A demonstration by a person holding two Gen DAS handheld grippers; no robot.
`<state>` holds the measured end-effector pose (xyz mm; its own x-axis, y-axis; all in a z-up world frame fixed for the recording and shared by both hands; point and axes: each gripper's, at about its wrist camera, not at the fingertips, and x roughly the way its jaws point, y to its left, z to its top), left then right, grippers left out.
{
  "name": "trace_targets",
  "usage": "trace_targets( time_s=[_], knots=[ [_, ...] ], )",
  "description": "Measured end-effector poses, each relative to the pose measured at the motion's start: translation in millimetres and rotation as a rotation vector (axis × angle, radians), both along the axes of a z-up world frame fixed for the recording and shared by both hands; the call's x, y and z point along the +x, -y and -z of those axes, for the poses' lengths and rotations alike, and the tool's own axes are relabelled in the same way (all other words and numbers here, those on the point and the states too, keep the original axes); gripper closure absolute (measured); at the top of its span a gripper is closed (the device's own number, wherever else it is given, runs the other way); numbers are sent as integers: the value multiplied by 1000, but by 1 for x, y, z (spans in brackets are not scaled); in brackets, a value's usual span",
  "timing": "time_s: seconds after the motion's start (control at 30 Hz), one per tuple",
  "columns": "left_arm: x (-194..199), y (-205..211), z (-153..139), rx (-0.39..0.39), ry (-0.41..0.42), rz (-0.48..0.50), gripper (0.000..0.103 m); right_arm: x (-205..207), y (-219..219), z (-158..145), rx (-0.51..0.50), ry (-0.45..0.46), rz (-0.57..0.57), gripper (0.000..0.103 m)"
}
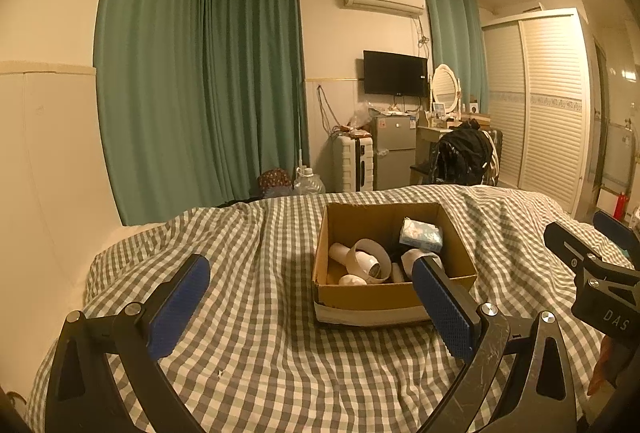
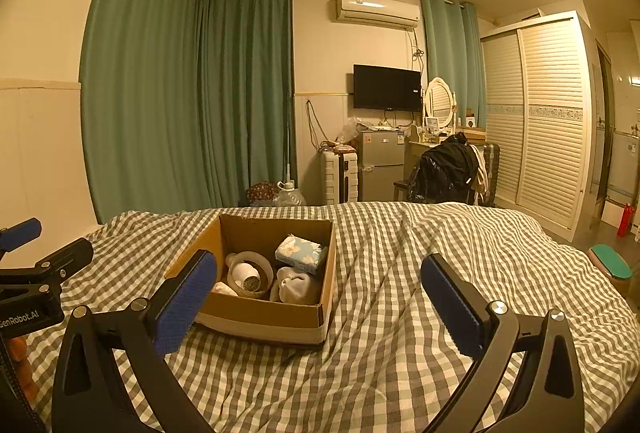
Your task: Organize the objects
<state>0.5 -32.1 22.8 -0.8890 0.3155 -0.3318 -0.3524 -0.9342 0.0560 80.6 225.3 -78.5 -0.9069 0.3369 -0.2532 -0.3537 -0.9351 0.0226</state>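
An open cardboard box (image 1: 400, 299) (image 2: 256, 317) sits on the checked bed cover (image 1: 256, 345) (image 2: 392, 313). In it lie a tissue pack (image 1: 421, 233) (image 2: 300, 253), a tape roll (image 1: 370, 259) (image 2: 250, 275), a small white device (image 2: 245, 275) and a rolled white cloth (image 2: 296, 287). My left gripper (image 1: 308, 291) is open and empty, just in front of the box, its right pad over the box's near right corner. My right gripper (image 2: 320, 291) is open and empty, its left pad over the box's near left edge. Each gripper shows at the edge of the other's view.
Beyond the bed stand green curtains (image 1: 200, 81), a white suitcase (image 1: 354, 163), a small fridge (image 1: 394, 153), a chair with a black jacket (image 1: 464, 153), a dressing table with a mirror (image 1: 445, 89) and a louvred wardrobe (image 1: 552, 105). A teal-topped thing (image 2: 612, 261) lies right of the bed.
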Motion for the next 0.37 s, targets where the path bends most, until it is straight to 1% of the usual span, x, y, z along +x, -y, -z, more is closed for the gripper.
trace_targets(
  time_s=[0.13, 0.37],
  knots=[
    [-1, 3, 1, 10, 10, -1, 0, -1, 0, 1, -1, 2, -3, 1],
    [1, 4, 0, 15, 2, 4, 0, -1, 0, 2, -6, 3, -2, 1]
  ],
)
